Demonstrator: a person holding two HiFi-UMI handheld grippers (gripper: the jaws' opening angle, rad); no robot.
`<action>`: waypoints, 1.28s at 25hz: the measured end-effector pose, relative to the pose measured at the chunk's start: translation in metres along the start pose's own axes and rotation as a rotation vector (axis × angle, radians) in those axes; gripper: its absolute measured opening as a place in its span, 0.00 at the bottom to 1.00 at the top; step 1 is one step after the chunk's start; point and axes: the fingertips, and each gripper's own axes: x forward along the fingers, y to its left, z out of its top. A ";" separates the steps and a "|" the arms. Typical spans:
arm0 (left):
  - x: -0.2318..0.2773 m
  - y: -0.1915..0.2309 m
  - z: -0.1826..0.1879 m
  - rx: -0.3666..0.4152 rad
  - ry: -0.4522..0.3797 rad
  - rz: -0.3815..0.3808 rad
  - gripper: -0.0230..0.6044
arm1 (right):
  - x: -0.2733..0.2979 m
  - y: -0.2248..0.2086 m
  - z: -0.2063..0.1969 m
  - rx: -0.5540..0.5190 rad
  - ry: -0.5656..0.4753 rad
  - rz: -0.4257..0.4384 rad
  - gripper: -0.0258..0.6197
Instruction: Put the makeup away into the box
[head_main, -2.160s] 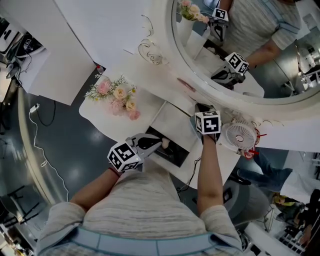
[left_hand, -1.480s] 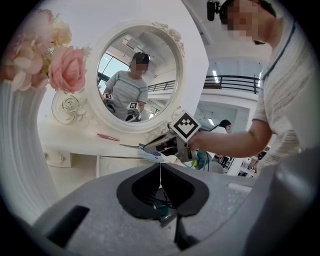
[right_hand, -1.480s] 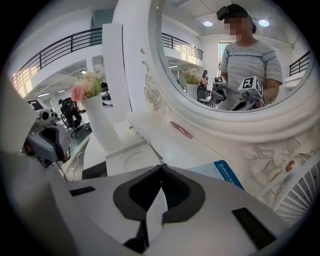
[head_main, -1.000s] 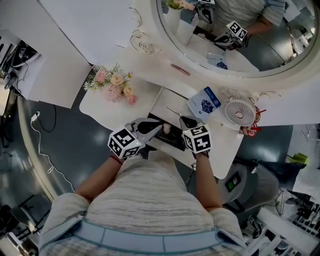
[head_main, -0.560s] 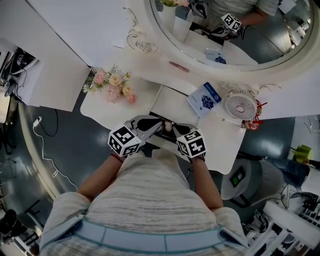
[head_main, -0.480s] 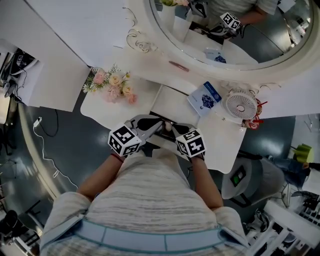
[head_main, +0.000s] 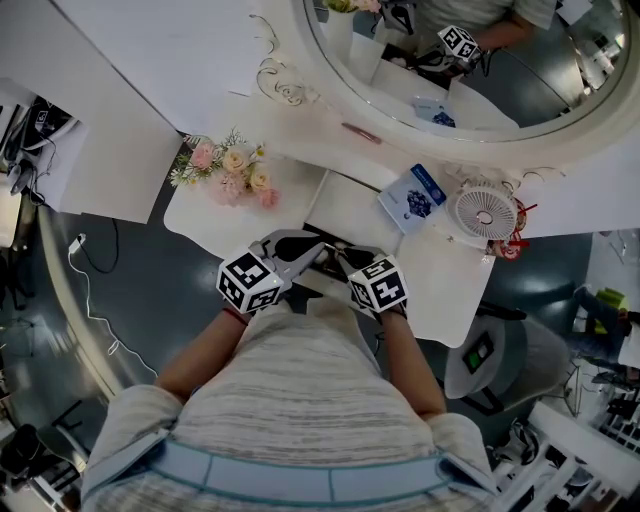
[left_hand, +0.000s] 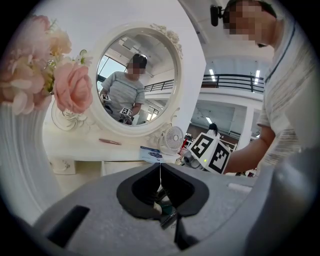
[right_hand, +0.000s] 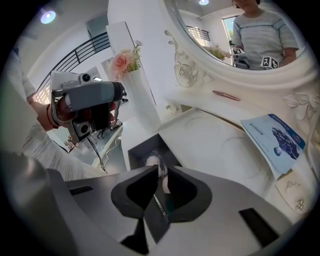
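Partway done, judging by layout. The box (right_hand: 134, 155) is open at the near edge of the bench (head_main: 350, 205) and already holds makeup, including a pale pink egg-shaped sponge (right_hand: 152, 160).

The right gripper (right_hand: 163, 167) hangs over the box. Its jaws are narrow and have just been opening a crack. Nothing is clearly pinched; only the box contents show through the gap. The left gripper (left_hand: 160, 164) is level at the box's left, jaw tips together, with no held item I can make out.

Left out: a flat blue-and-white packet (head_main: 412, 197) on the right and a slim pink stick (head_main: 360, 133) far under the mirror.

The bench is glossy white, the box dark, matte and square-cornered. The sponge looks soft, the packet thin and slick.
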 end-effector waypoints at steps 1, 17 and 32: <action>0.000 0.000 0.000 -0.001 0.000 0.001 0.06 | 0.001 0.001 0.001 0.001 -0.003 0.007 0.08; 0.008 -0.002 0.009 0.005 -0.015 -0.033 0.06 | -0.056 -0.019 0.042 0.025 -0.194 -0.079 0.15; 0.019 -0.031 0.072 0.088 -0.113 -0.140 0.06 | -0.156 -0.006 0.106 0.051 -0.656 -0.119 0.12</action>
